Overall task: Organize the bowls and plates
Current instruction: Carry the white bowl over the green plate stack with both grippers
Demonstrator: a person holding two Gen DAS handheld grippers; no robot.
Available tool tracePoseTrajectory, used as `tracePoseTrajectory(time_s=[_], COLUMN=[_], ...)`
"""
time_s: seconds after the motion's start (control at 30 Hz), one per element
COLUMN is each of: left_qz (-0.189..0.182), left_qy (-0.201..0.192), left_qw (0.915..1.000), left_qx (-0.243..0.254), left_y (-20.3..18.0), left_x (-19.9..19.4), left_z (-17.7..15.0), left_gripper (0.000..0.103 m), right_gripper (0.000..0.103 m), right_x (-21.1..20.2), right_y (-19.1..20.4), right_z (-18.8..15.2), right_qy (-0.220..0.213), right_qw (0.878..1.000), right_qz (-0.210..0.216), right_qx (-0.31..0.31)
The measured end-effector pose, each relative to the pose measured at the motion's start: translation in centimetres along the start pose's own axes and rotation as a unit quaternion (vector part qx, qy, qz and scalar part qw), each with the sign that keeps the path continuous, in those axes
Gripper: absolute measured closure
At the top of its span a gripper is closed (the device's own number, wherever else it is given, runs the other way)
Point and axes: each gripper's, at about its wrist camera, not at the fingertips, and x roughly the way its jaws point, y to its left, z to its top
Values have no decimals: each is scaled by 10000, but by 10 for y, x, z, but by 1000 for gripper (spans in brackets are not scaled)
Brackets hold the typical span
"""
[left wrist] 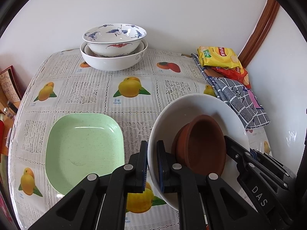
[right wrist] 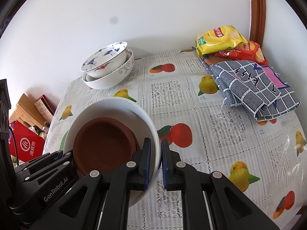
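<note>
white bowl (left wrist: 191, 111) clamped by left gripper (left wrist: 152, 164) and right gripper (right wrist: 154, 163)

Both fisheye views look steeply down along their fingers at the table (left wrist: 92, 88), very close. The left wrist view faces the back wall; the right wrist view angles rightward. Both share the white bowl (left wrist: 191, 103) (right wrist: 119, 105) and stacked bowls (left wrist: 113, 61) (right wrist: 107, 80)

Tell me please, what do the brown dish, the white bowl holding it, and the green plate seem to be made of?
The brown dish looks like unglazed terracotta: dull, grainy, no shine. The white bowl appears to be glazed ceramic or porcelain, being smooth and glossy; the left gripper and right gripper clamp its rim on opposite sides. The green plate is probably plastic or melamine: speckled, satin surface with soft highlights.
</note>
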Motion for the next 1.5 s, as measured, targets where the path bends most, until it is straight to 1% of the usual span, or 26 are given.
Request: tracePoseTrajectory(time_s=[1.0,1.5], left_qz=[8,60], left_qy=[6,-71], left_qw=[9997,9991], left_qx=[-262,-417], left_y=[58,79], left_x=[-10,-19], left_z=[-4,-9], left_gripper=[93,93], right_gripper=[93,93], right_x=[10,12], right_y=[58,80], right_z=[-7,-11], right_qy=[27,12], right_qw=[9998,9993], right_qz=[62,139], right_qx=[-196,-343])
